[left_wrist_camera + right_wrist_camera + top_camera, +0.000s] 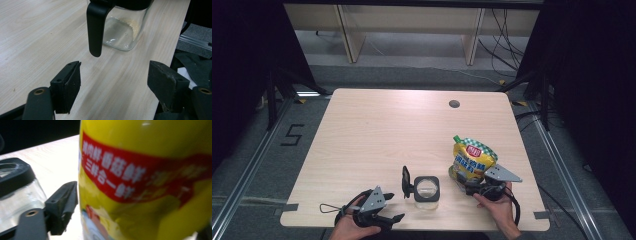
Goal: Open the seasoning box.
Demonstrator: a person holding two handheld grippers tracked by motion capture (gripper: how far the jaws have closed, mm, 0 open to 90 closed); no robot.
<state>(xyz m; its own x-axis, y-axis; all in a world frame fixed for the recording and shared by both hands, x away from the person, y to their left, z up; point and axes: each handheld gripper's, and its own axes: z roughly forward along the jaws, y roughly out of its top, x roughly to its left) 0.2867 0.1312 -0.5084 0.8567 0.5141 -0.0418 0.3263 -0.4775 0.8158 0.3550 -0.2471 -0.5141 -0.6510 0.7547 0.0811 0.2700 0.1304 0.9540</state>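
A yellow pouch (472, 160) with a green cap and a red band of print (145, 182) stands on the right of the wooden table (377, 130). My right gripper (468, 186) sits at its base, open, with the pouch between the jaws; one black finger (62, 205) stands just beside the pouch's edge. A square glass jar (427, 189) with a black collar stands near the front edge, its black flip lid (406, 181) raised on the left. Pale powder lies in the jar (122, 30). My left gripper (393, 206) rests left of the jar, open and holding nothing (115, 82), facing the hanging lid (96, 27).
A round cable hole (454, 104) is in the table's far right part. The front edge of the table (412, 227) runs close under both hands. A thin cable loop (328, 207) lies at the front left. Pale furniture legs (347, 35) stand beyond the table.
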